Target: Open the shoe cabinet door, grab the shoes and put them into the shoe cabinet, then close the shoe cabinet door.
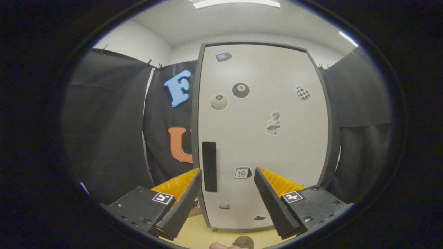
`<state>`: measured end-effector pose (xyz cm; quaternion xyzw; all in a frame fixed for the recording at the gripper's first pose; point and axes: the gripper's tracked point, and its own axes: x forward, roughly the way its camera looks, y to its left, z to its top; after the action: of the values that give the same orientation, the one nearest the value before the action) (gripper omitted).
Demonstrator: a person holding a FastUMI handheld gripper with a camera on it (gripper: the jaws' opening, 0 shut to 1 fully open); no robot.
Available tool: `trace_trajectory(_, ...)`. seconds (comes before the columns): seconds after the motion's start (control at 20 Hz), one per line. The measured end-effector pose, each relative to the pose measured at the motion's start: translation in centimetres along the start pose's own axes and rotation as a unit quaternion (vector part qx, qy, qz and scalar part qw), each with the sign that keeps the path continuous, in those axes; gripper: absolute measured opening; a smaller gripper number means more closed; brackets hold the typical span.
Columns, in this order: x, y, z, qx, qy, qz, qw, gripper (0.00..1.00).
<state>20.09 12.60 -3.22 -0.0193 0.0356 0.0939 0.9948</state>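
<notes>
Black booth cloth [104, 131] hangs to the left, and just right of it stands the shoe cabinet [263, 138], upright on a yellowish floor [207, 235], its pale door shut and dotted with stickers [240, 90]. A dark vertical handle [209, 166] sits near the door's left edge. The claw [228, 174] hangs open and empty before the door, the handle just inside its left finger.

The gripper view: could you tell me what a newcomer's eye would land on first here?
The pale shoe cabinet door stands shut straight ahead, dotted with stickers such as a black eight-ball sticker. Its dark vertical handle sits near the door's left edge, just beyond the left fingertip. The gripper is open, holding nothing, its fingers pointing at the lower door.
</notes>
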Motion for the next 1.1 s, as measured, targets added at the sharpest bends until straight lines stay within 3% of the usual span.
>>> trace_trajectory(0.15,2.1,1.5,-0.4,0.004,-0.004,0.015,1.000,0.99)
trace_trajectory(0.45,6.0,1.6,-0.4,-0.020,-0.020,-0.010,1.000,0.97)
trace_trajectory(0.55,7.4,1.7,-1.3,-0.025,-0.001,-0.024,0.999,0.92)
trace_trajectory(0.7,9.1,3.0,-1.5,-0.008,0.010,-0.011,1.000,0.73)
trace_trajectory(0.75,9.7,3.0,-1.4,-0.010,0.010,-0.016,1.000,0.68)
trace_trajectory(0.9,9.7,2.6,-1.5,-0.010,0.010,-0.051,0.999,0.42)
trace_trajectory(1.1,9.6,2.4,-1.9,-0.009,0.018,-0.063,0.998,0.39)
